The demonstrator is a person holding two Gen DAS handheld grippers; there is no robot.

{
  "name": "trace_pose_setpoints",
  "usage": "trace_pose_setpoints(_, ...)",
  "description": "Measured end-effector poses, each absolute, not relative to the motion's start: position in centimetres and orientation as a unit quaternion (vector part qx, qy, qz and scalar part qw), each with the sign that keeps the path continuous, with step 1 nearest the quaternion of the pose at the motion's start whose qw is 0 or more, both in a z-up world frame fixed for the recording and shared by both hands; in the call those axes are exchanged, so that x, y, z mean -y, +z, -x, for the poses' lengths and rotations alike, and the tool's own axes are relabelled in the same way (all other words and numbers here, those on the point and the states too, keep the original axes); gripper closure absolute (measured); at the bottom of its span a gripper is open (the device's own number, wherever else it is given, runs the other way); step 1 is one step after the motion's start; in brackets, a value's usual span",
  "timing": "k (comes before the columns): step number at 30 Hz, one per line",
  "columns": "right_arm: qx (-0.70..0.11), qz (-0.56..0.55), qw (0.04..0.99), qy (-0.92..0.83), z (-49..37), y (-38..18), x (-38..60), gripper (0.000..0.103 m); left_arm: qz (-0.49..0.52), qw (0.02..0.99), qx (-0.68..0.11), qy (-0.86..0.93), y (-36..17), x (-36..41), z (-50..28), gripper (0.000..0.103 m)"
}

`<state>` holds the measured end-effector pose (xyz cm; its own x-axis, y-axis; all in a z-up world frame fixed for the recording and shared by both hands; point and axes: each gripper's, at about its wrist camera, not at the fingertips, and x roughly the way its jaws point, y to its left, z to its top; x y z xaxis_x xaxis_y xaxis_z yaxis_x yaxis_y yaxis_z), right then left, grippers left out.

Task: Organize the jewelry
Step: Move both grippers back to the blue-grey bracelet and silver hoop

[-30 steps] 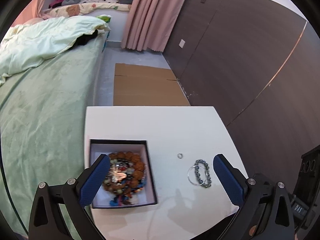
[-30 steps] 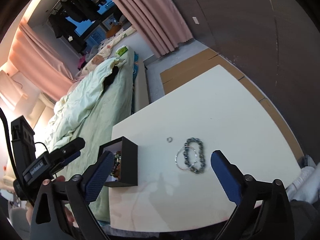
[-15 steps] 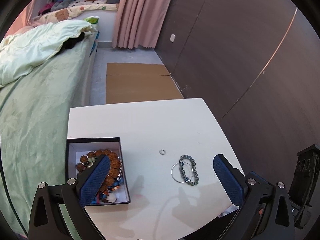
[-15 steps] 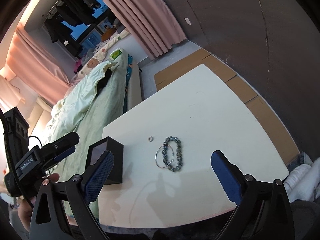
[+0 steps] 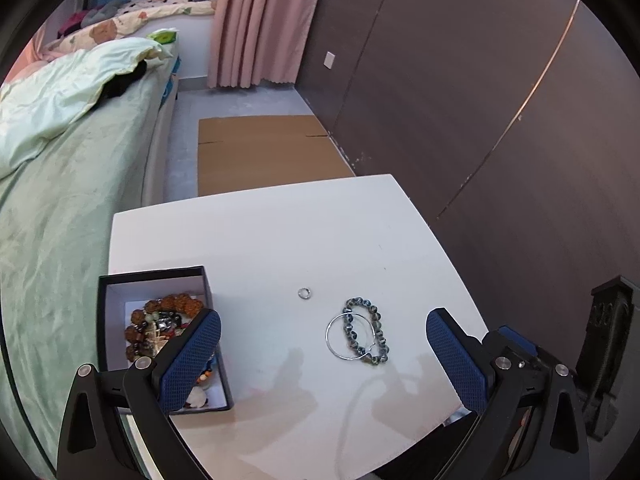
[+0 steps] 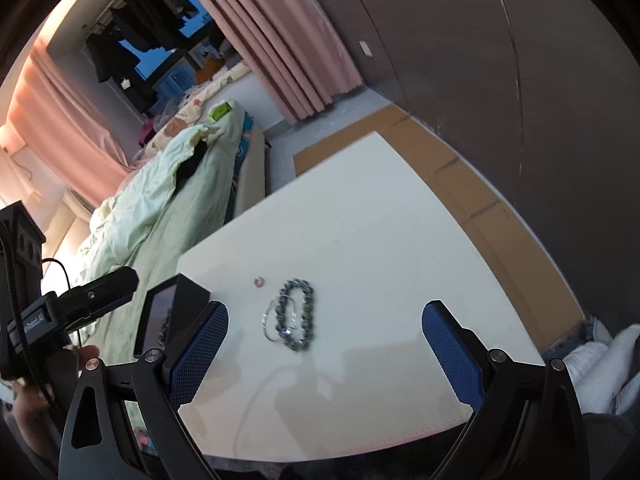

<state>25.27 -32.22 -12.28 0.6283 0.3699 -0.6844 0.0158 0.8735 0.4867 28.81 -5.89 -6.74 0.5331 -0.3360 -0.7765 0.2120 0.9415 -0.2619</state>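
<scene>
Left gripper had drifted rightward off the box, toward the bracelet mid-table; right gripper closed in too. Both fingers wide, empty. Pickup likely next.

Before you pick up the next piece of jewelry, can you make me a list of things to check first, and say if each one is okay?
1. Right hand-held gripper open and empty: ok.
2. Left hand-held gripper open and empty: ok.
3. Beaded bracelet in plain sight on the white table: ok.
4. Bracelet lying free by itself: not ok, the thin silver bangle overlaps it, so one grab may take both.
5. Small ring apart from the other pieces: ok.
6. Black box open, with room left: open is ok; room cannot tell, since beads already lie inside and the left finger covers part of it.
</scene>
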Motion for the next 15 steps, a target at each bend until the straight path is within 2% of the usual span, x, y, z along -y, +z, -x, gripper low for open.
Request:
trace_pose_setpoints(5, -0.437, -0.271, 0.853, 0.089, -25.9, -14.2, 34.6, 0.005, 0.067, 0.865, -0.465, -0.176, -7.7, 6.8, -29.7, 0.017)
trace_pose_setpoints(7, -0.439, -0.281, 0.849, 0.089, -26.0, -14.7, 35.3, 0.005, 0.069, 0.858, -0.474, -0.188, -8.3, 7.6, -30.3, 0.030)
trace_pose_setpoints(9, -0.438, -0.293, 0.845, 0.091, -26.1, -15.0, 35.7, 0.010, 0.065, 0.851, -0.483, -0.198, -9.1, 8.5, -30.9, 0.037)
trace_pose_setpoints(11, -0.441, -0.302, 0.839, 0.101, -26.4, -15.4, 35.8, 0.023, 0.059, 0.846, -0.488, -0.207, -10.0, 9.2, -31.4, 0.042)
trace_pose_setpoints(13, -0.450, -0.307, 0.833, 0.099, -26.7, -15.9, 35.9, 0.025, 0.055, 0.832, -0.509, -0.215, -11.3, 10.0, -31.9, 0.056)
trace_pose_setpoints(15, -0.456, -0.308, 0.829, 0.095, -26.9, -16.4, 35.9, 0.025, 0.054, 0.818, -0.527, -0.224, -12.4, 10.8, -32.2, 0.059)
